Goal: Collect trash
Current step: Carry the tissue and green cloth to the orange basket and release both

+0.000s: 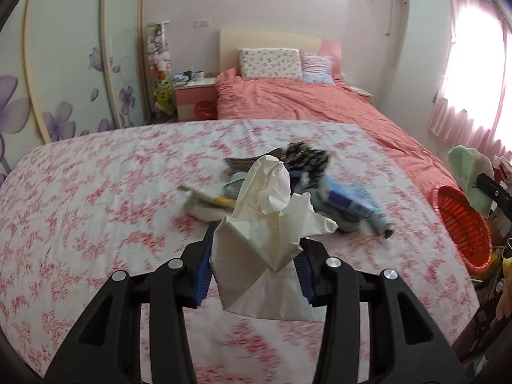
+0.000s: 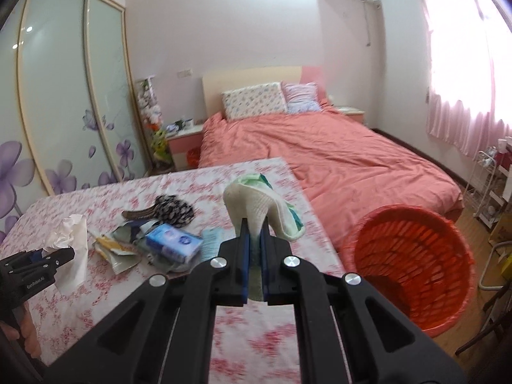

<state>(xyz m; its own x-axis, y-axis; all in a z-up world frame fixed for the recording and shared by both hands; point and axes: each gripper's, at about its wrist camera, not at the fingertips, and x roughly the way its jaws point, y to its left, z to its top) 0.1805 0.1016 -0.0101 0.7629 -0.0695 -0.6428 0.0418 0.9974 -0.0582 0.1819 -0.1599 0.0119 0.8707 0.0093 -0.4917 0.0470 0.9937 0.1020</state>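
Observation:
My left gripper [image 1: 256, 249] is shut on a crumpled white tissue [image 1: 268, 224], held above the floral-covered table [image 1: 96, 208]. The right wrist view shows that same gripper [image 2: 68, 252] and tissue [image 2: 75, 246] at the far left. My right gripper [image 2: 254, 233] is shut on a cream and green cloth [image 2: 262, 208], lifted over the table's right side. In the left wrist view this cloth [image 1: 470, 172] hangs at the right edge. A pile of trash [image 2: 160, 240] lies on the table: a blue tissue pack [image 2: 174, 243], wrappers and a black patterned piece [image 2: 174, 211]. A red basket [image 2: 416, 265] stands on the floor right of the table.
A bed with a coral cover [image 2: 320, 160] lies beyond the table, pillows at its head. A nightstand [image 2: 184, 145] and wardrobe doors with purple flowers [image 2: 64, 112] stand at the left. A white wire rack [image 2: 486, 188] is by the pink-curtained window [image 2: 464, 80]. A hand [image 2: 22, 326] holds the left gripper's handle.

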